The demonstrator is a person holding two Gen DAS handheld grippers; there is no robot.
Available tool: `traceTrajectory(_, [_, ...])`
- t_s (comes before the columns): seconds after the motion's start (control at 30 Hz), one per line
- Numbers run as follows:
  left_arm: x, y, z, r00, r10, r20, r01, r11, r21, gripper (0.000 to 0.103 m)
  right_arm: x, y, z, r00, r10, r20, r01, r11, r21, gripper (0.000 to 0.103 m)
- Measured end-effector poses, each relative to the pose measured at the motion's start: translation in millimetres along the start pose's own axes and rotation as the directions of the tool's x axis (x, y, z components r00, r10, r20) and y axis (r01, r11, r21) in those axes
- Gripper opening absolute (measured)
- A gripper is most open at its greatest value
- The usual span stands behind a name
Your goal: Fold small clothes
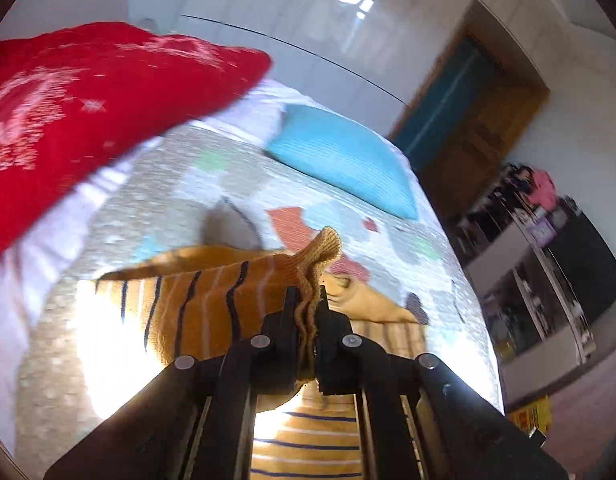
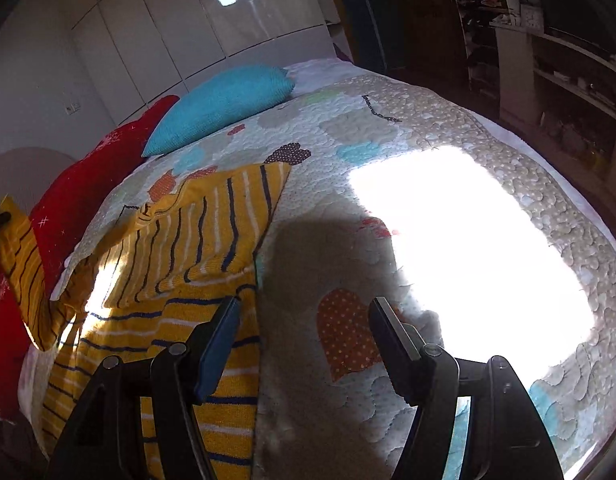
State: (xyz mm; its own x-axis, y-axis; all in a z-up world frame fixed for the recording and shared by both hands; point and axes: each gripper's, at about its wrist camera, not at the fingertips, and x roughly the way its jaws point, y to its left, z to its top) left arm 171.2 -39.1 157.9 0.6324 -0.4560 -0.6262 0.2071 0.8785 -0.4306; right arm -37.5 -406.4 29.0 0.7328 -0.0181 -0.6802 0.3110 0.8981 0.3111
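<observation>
A small mustard-yellow sweater (image 2: 195,240) with navy and white stripes lies on the patterned quilt (image 2: 388,140) of a bed. My left gripper (image 1: 308,300) is shut on a ribbed cuff of the sweater (image 1: 211,300) and holds that part lifted above the bed; the sleeve hangs stretched at the far left of the right wrist view. My right gripper (image 2: 303,312) is open and empty, low over the quilt at the sweater's right edge, its left finger (image 2: 219,340) over the striped fabric.
A red patterned cushion (image 1: 79,108) and a turquoise cushion (image 1: 344,160) lie at the head of the bed; they also show in the right wrist view (image 2: 223,104). White wardrobe doors (image 2: 167,20) stand behind. Cluttered shelves (image 2: 548,60) and a wooden door (image 1: 468,120) are beyond the bed's side.
</observation>
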Motion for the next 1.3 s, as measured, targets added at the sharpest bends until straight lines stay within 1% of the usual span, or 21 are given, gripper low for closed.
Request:
traceTrajectory(0.1, [58, -65, -25, 0.992, -0.074, -0.103, 0.082, 0.994, 0.078, 0.006, -3, -9, -3, 1.000, 0.002, 0.002, -0.002, 1.000, 0.010, 0.071])
traceTrajectory(0.17, [96, -93, -44, 0.982, -0.073, -0.173, 0.096, 0.987, 0.130, 0.006, -3, -17, -5, 1.000, 0.009, -0.006, -0.009, 1.000, 0.019, 0.071])
traceTrajectory(0.2, [111, -99, -54, 0.978, -0.056, -0.201, 0.087, 0.986, 0.145, 0.008, -3, -20, -6, 1.000, 0.015, -0.010, -0.014, 1.000, 0.025, 0.071])
traceTrajectory(0.23, [124, -101, -63, 0.972, -0.046, -0.231, 0.081, 0.986, 0.146, 0.013, -3, -24, -6, 1.000, 0.020, -0.013, -0.020, 0.999, 0.032, 0.072])
traceTrajectory(0.3, [134, -94, -76, 0.951, -0.079, -0.298, 0.116, 0.987, 0.109, 0.021, -3, -28, -5, 1.000, 0.021, -0.018, -0.020, 0.999, 0.036, 0.071])
traceTrajectory(0.37, [123, -83, -85, 0.941, -0.112, -0.320, 0.147, 0.985, 0.087, 0.044, -4, -30, -4, 1.000, 0.026, -0.011, -0.026, 0.999, 0.033, 0.071])
traceTrajectory(0.4, [110, -78, -89, 0.943, -0.119, -0.310, 0.153, 0.984, 0.087, 0.048, -5, -30, -2, 0.999, 0.031, -0.007, -0.031, 0.999, 0.030, 0.071])
traceTrajectory(0.47, [84, -62, -91, 0.953, -0.121, -0.279, 0.152, 0.984, 0.093, 0.063, -1, -24, 6, 0.998, 0.061, 0.000, -0.061, 0.998, 0.024, 0.071])
traceTrajectory(0.53, [53, -43, -93, 0.967, -0.085, -0.242, 0.112, 0.989, 0.099, 0.068, 13, -10, 21, 0.994, 0.106, 0.000, -0.105, 0.994, 0.013, 0.072])
traceTrajectory(0.6, [25, -16, -98, 0.981, -0.010, -0.196, 0.031, 0.994, 0.106, 0.069, 20, 9, 31, 0.987, 0.161, -0.009, -0.161, 0.987, -0.004, 0.072])
traceTrajectory(0.67, [0, 11, -103, 0.985, 0.072, -0.157, -0.056, 0.993, 0.101, 0.069, 34, 32, 43, 0.982, 0.190, -0.017, -0.191, 0.981, -0.039, 0.072])
traceTrajectory(0.8, [-46, 75, -117, 0.978, 0.182, -0.102, -0.182, 0.983, 0.010, 0.069, 83, 75, 66, 0.984, 0.159, -0.082, -0.168, 0.980, -0.106, 0.074])
traceTrajectory(0.87, [-66, 106, -126, 0.972, 0.215, -0.090, -0.220, 0.974, -0.059, 0.069, 116, 95, 67, 0.987, 0.053, -0.149, -0.079, 0.982, -0.174, 0.074])
traceTrajectory(0.93, [-81, 133, -134, 0.965, 0.251, -0.081, -0.259, 0.960, -0.108, 0.069, 139, 107, 63, 0.982, 0.011, -0.188, -0.052, 0.975, -0.214, 0.066])
traceTrajectory(0.97, [-85, 143, -137, 0.960, 0.269, -0.080, -0.278, 0.952, -0.126, 0.069, 139, 111, 61, 0.983, 0.012, -0.182, -0.053, 0.973, -0.223, 0.045])
traceTrajectory(1.0, [-89, 154, -141, 0.955, 0.286, -0.081, -0.295, 0.945, -0.142, 0.069, 136, 114, 60, 0.983, 0.040, -0.180, -0.081, 0.970, -0.228, 0.016])
traceTrajectory(1.07, [-93, 170, -148, 0.949, 0.303, -0.089, -0.314, 0.935, -0.164, 0.069, 126, 111, 66, 0.977, 0.104, -0.184, -0.139, 0.972, -0.191, 0.010])
traceTrajectory(1.13, [-92, 182, -154, 0.945, 0.312, -0.099, -0.325, 0.929, -0.180, 0.069, 122, 100, 74, 0.981, 0.110, -0.160, -0.136, 0.978, -0.158, 0.008])
traceTrajectory(1.17, [-91, 186, -156, 0.945, 0.311, -0.103, -0.326, 0.927, -0.187, 0.069, 126, 95, 82, 0.986, 0.072, -0.152, -0.095, 0.984, -0.152, 0.001])
traceTrajectory(1.23, [-87, 191, -162, 0.947, 0.300, -0.114, -0.318, 0.927, -0.200, 0.069, 130, 83, 93, 0.991, -0.056, -0.124, 0.035, 0.985, -0.167, 0.001])
traceTrajectory(1.3, [-82, 190, -166, 0.951, 0.283, -0.121, -0.303, 0.931, -0.202, 0.069, 137, 70, 96, 0.983, -0.137, -0.120, 0.115, 0.979, -0.169, 0.002])
